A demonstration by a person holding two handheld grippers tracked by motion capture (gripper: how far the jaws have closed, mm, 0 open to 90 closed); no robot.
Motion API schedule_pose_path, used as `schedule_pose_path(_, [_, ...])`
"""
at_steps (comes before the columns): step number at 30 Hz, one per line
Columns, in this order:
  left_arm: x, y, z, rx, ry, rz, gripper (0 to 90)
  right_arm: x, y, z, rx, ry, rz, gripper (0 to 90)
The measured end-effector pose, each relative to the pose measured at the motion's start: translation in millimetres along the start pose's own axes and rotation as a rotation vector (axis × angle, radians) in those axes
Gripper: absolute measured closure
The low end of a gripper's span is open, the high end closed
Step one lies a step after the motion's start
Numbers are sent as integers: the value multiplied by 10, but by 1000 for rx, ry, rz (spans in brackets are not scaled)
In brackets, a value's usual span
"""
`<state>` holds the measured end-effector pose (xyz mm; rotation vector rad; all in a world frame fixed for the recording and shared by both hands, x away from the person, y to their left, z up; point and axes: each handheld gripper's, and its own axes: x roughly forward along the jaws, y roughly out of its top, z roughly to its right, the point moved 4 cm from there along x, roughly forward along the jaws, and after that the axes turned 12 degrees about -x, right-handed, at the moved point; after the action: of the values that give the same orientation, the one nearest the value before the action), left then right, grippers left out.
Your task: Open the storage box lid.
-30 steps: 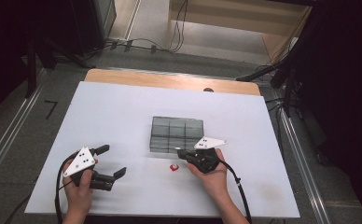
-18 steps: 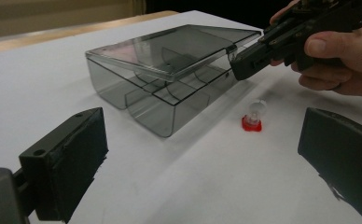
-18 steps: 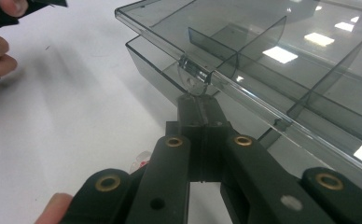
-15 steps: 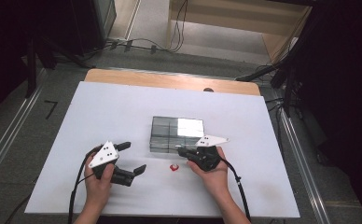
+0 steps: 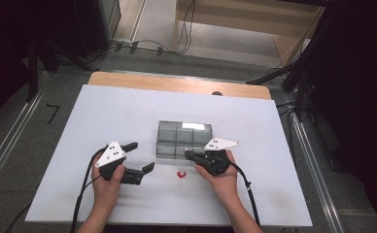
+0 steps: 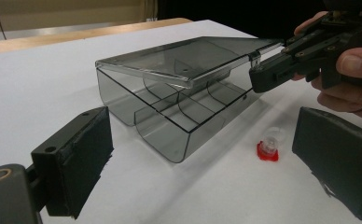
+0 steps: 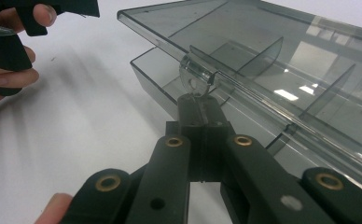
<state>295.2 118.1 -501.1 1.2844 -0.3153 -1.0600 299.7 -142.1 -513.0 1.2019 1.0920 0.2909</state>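
Box lid [image 6: 193, 58] tilted up off smoke-grey box [image 5: 179, 141] mid-tabletop, its front tab pinched by right gripper [image 7: 195, 100]. Left gripper [image 5: 138, 160] gapes wide, empty, jaws just closing slightly; red cap [image 5: 180, 174] between grippers, nearer front edge.

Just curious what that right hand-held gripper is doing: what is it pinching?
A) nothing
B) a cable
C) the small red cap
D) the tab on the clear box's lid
D: the right hand-held gripper is shut on the lid tab, lifting the lid ajar.
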Motion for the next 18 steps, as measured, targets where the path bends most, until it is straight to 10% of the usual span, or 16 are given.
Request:
schedule_pose_path(5, [162,157,152,103,-14,-95,32,-12,19,5,-1,0,5,882])
schedule_pose_path(18, [458,331,165,132,-4,-124,28,-82,55,58,2,-15,27,882])
